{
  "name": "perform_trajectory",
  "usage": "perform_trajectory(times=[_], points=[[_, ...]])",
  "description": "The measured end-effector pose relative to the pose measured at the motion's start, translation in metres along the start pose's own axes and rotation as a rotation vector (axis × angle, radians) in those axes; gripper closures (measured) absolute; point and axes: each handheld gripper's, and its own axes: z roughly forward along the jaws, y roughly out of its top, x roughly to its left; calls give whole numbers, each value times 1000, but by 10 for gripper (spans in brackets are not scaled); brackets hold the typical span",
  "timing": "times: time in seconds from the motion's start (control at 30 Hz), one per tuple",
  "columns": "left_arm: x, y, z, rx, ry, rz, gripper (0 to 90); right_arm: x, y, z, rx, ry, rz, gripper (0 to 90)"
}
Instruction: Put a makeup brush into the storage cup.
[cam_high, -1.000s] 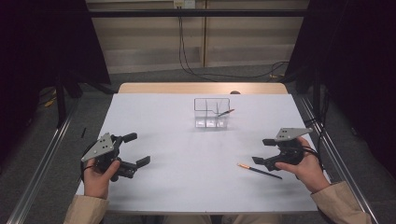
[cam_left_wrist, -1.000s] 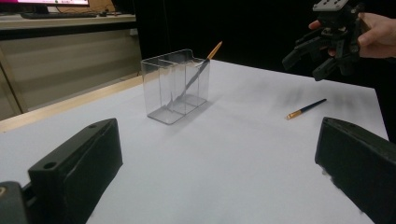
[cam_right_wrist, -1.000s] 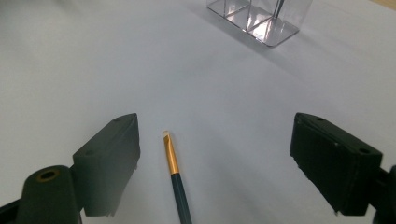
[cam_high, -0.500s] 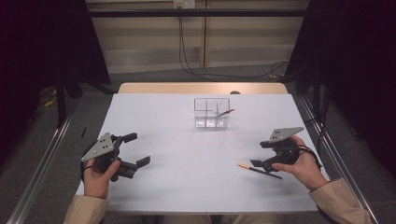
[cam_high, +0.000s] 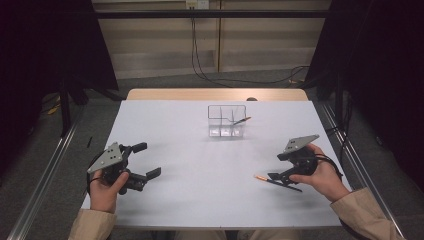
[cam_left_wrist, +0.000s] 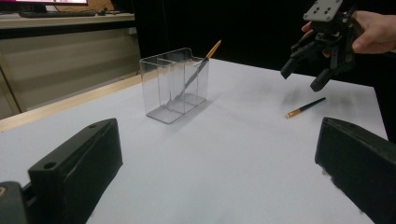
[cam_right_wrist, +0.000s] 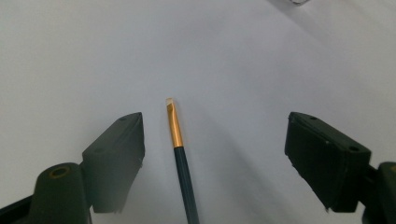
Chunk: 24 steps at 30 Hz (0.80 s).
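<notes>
A clear plastic organiser (cam_high: 227, 120) stands upright toward the far side of the white table (cam_high: 200, 165), near its middle, and its inner walls split it into compartments. 1 slim brush (cam_high: 241, 120) leans inside the right-hand compartment, its orange tip poking out above the rim toward the right. Beyond the white top runs a bare wooden edge (cam_high: 217, 94). Behind the table, black cables (cam_high: 200, 60) hang down a pale wall and trail across the grey floor. Metal rails (cam_high: 45, 175) run along the floor on both sides of the table.
</notes>
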Motion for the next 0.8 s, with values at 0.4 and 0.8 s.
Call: perform_trajectory(times=[0.4,0.8], points=[[0,0,-1,0,0,-1,5,2,2,7,52,18,-9,213],[1,0,-1,-2,4,-3,5,1,5,12,112,24,-25,281]])
